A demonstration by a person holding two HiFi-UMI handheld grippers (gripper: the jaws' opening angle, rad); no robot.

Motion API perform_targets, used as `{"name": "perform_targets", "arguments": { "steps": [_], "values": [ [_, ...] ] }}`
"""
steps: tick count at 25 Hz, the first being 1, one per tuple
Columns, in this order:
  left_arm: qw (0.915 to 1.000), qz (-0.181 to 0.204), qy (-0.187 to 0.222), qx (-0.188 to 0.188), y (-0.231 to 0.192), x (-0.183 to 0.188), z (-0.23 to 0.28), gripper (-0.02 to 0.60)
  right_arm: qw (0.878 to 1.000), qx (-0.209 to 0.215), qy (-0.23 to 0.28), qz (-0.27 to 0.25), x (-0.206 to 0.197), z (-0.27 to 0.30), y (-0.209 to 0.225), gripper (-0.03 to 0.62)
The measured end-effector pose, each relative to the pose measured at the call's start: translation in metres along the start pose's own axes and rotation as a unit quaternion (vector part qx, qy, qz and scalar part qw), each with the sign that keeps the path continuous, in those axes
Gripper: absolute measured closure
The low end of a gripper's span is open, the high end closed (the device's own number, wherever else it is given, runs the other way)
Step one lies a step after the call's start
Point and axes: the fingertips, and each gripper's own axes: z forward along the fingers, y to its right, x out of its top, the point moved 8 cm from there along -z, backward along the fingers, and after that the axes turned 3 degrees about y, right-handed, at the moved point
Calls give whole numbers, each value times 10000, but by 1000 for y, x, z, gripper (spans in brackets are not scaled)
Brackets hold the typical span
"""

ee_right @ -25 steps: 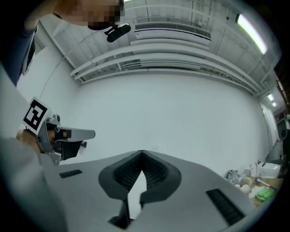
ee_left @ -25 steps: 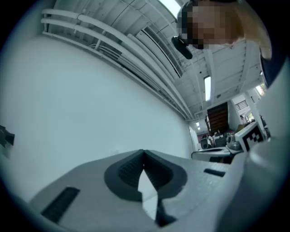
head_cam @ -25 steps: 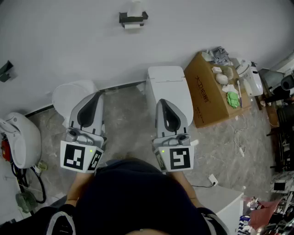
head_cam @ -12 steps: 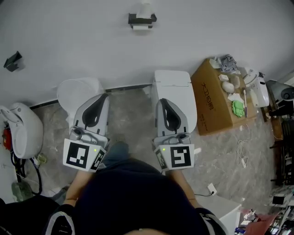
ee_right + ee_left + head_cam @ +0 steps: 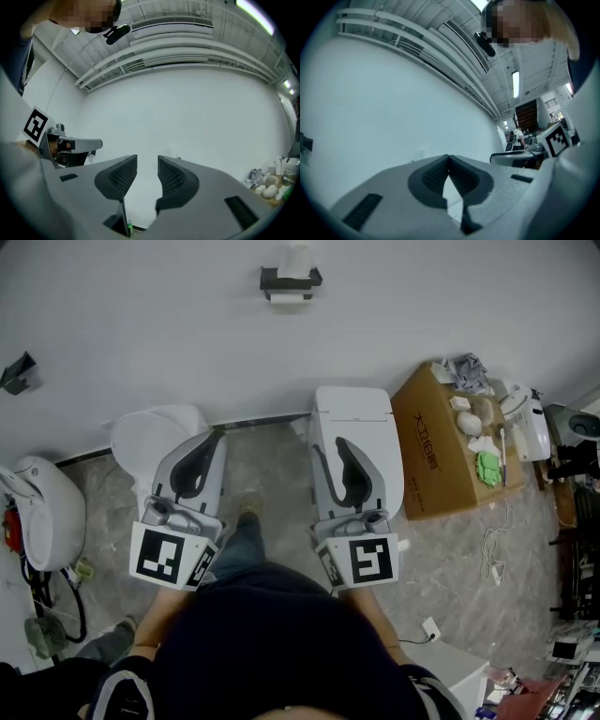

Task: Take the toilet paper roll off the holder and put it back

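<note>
White toilet paper roll (image 5: 288, 297) on black wall-mounted holder (image 5: 291, 279), high on the pale wall, well apart from both tools. Left tool (image 5: 449, 158) closed, tips touching, nothing between. Right tool (image 5: 147, 160) opening, narrow gap, nothing in it. Both aimed at the wall, above the grey stone floor (image 5: 267, 470). White toilet (image 5: 354, 412) under the right tool; brown cardboard box (image 5: 427, 457) beside it at the wall's foot.

white toilet paper roll (image 5: 288, 296), black holder (image 5: 274, 279), white wall (image 5: 187, 334). brown cardboard box (image 5: 433, 451) with dark print, green object (image 5: 487, 466) on top. floor (image 5: 267, 465) grey, marbled.
</note>
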Motion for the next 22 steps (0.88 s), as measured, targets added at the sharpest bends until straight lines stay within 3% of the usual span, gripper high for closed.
{"name": "perform_targets", "arguments": {
  "steps": [8, 22],
  "values": [
    [9998, 191, 110, -2, -53, -8, 64, 580, 9999, 127, 41, -26, -13, 85, 23, 441],
    [9987, -22, 164, -486, -137, -27, 188, 580, 9997, -177, -93, -118, -25, 205, 62, 441]
  ]
}}
